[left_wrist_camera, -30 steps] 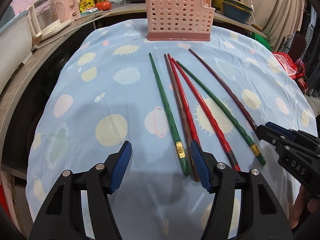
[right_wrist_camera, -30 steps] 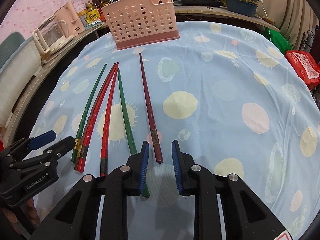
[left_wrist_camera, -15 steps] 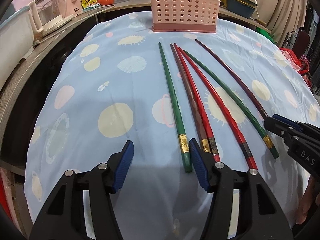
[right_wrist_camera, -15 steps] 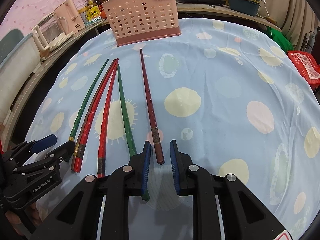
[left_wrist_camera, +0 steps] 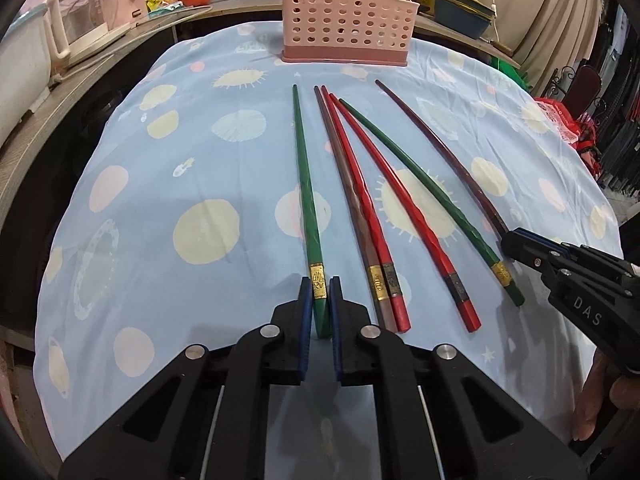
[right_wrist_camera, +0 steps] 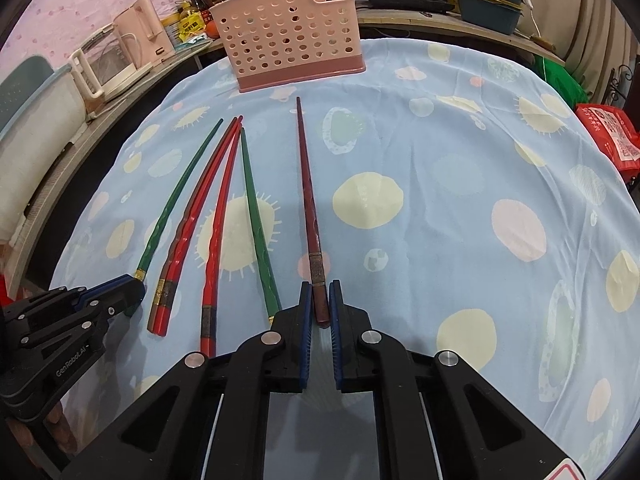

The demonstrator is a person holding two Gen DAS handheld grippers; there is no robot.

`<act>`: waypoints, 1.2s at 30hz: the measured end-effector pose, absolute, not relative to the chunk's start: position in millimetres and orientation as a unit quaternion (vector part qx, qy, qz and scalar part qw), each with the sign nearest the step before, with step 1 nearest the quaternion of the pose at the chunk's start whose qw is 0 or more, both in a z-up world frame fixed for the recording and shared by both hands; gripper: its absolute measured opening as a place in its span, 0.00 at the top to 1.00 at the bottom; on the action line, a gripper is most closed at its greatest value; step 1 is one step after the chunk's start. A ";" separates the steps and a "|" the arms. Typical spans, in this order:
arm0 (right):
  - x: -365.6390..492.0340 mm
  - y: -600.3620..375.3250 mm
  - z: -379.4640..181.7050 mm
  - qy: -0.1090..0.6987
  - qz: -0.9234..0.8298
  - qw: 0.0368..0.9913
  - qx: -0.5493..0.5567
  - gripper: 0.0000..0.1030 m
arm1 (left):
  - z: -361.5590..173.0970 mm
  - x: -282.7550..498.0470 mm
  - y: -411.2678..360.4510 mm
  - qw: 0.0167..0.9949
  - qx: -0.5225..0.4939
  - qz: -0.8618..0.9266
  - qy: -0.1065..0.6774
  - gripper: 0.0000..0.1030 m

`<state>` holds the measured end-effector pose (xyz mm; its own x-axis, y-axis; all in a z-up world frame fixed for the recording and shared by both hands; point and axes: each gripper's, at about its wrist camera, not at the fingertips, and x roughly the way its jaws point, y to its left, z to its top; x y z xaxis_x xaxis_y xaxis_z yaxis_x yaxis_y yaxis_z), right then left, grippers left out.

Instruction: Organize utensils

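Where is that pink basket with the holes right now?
The pink basket stands upright at the far edge of the blue tablecloth, beyond the tips of the six chopsticks, with the kitchen counter behind it.

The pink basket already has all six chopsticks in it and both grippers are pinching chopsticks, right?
Not quite. The pink basket stands apart; in the right wrist view the chopsticks lie on the tablecloth. The left gripper is closing on a green chopstick; the right gripper pinches a dark red chopstick.
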<state>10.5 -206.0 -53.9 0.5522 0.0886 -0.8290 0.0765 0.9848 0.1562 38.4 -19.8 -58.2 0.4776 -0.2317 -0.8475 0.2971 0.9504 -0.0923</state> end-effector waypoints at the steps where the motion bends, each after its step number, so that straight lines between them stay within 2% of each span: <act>1: 9.3 -206.3 -51.5 0.471 0.004 0.878 0.088 0.92 | -56.8 37.3 -19.2 0.860 0.034 -0.153 0.486 0.92; 24: -6.6 -227.6 82.3 0.324 0.017 0.938 0.124 0.93 | 57.7 34.5 -15.6 0.912 0.031 -0.155 0.380 0.94; 36: 8.6 -238.0 125.9 0.281 0.020 0.951 0.129 0.93 | 115.4 58.3 -12.3 0.935 0.023 -0.152 0.320 0.95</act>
<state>8.6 -238.0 125.9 0.8412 0.1096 -0.5295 0.0352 0.9661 0.2558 58.3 -12.3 115.4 0.7488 -0.2688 -0.6058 0.2979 0.9530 -0.0546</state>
